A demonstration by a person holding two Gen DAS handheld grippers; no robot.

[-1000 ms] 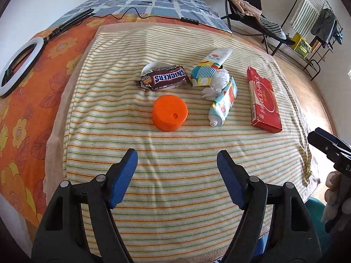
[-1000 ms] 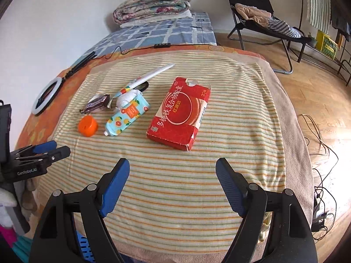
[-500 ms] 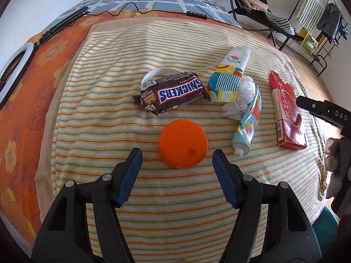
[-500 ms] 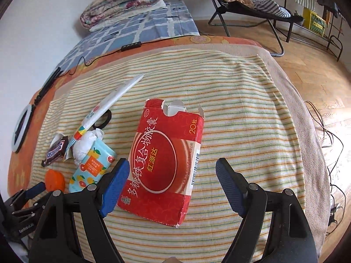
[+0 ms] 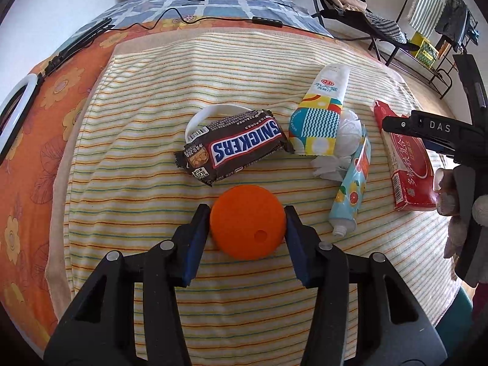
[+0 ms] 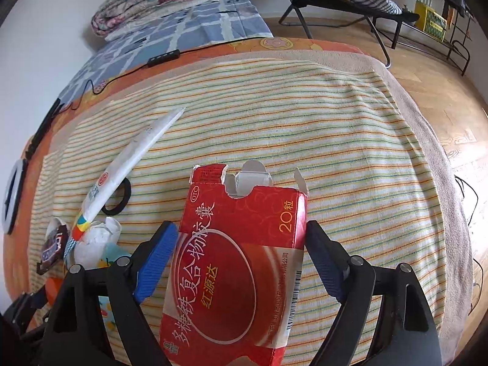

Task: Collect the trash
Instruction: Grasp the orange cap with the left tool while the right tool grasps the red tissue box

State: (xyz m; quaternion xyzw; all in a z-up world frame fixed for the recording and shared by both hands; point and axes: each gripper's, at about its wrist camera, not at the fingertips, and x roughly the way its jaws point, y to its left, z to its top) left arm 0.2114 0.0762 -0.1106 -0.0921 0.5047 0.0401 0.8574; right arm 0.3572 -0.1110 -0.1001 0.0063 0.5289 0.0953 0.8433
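On the striped cloth lie an orange cap, a Snickers wrapper, a white tube, a crumpled tissue, a fruit-print tube and a torn-open red carton. My left gripper straddles the orange cap, its blue pads touching both sides. My right gripper straddles the red carton, its pads close against both edges, jaws wide. The carton and right gripper also show at the right of the left wrist view.
A black hair tie lies beside the white tube. A white ring lies under the Snickers wrapper. A ring light and cables lie on the orange sheet at the left. A folding chair stands beyond.
Both grippers moved forward and down. The left one has come around the orange cap and narrowed onto it; the right one has come around the red carton.
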